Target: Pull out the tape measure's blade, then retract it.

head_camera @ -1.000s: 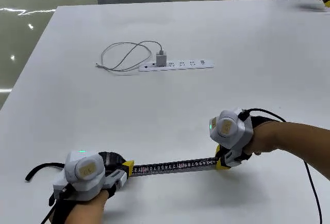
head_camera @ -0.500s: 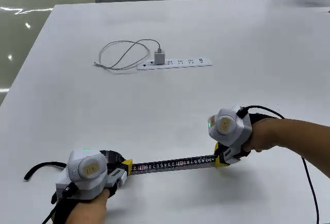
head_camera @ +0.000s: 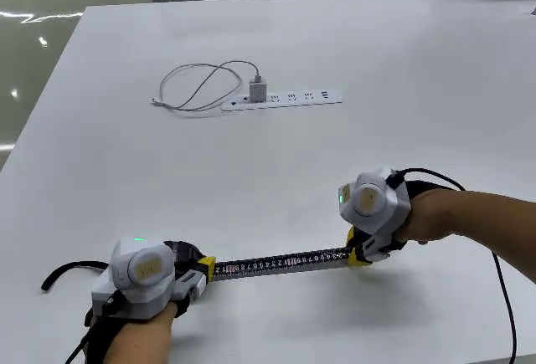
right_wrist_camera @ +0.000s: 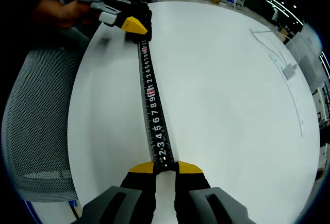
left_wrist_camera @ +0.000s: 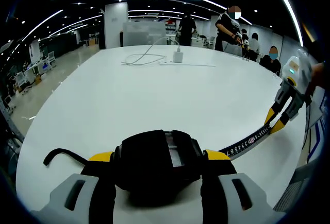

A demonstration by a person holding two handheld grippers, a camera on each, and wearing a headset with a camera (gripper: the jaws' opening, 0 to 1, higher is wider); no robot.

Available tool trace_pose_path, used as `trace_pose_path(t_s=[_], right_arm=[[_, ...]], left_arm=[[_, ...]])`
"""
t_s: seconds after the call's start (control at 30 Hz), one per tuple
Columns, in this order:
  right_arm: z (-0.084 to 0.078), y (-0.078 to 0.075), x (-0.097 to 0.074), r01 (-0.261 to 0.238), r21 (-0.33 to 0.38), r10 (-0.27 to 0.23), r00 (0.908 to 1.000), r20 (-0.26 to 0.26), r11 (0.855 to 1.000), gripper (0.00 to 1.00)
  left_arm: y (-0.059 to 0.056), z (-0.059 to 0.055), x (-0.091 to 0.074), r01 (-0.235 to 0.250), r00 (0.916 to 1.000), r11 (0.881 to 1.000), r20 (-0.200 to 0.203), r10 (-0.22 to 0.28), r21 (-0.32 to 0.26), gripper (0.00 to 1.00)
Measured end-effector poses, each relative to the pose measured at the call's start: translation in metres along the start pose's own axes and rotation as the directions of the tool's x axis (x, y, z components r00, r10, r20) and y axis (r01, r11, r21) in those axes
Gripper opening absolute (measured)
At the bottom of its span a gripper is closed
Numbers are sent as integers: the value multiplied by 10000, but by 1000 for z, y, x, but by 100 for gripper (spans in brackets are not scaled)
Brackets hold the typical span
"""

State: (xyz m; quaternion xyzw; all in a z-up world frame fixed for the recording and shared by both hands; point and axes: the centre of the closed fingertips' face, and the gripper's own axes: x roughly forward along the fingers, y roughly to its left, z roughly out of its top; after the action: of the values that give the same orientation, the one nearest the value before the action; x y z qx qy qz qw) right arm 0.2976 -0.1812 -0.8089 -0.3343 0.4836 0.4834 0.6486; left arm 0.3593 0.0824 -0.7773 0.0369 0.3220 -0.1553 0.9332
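We work at a white table (head_camera: 293, 46). Our right forearm (head_camera: 490, 226) comes in from the right edge and lies low over the tabletop, with the wrist turned inward. Our left hand (head_camera: 138, 339) rises from the near edge.

The left gripper (head_camera: 201, 274) is clamped on the black tape measure case (left_wrist_camera: 157, 159), one yellow-tipped jaw on each side of it. The right gripper (head_camera: 358, 255) pinches the free end of the blade (head_camera: 280, 262).

The blade is drawn out straight between the two grippers. Its long axis runs left to right along the near part of the table, and its numbered face is up.

Well apart, farther across the table, lies a white power strip (head_camera: 280, 98). A charger (head_camera: 258, 90) is plugged into it, and a looped cable (head_camera: 197, 88) trails to the left.
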Motion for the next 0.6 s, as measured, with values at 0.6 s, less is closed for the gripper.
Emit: trace_pose_path(t_s=[0.6], right_arm=[[3, 2, 1, 86, 205, -83, 9998, -163, 9998, 9]], left_arm=[[-1, -1, 2, 226, 9997, 9997, -35, -227, -79, 64]])
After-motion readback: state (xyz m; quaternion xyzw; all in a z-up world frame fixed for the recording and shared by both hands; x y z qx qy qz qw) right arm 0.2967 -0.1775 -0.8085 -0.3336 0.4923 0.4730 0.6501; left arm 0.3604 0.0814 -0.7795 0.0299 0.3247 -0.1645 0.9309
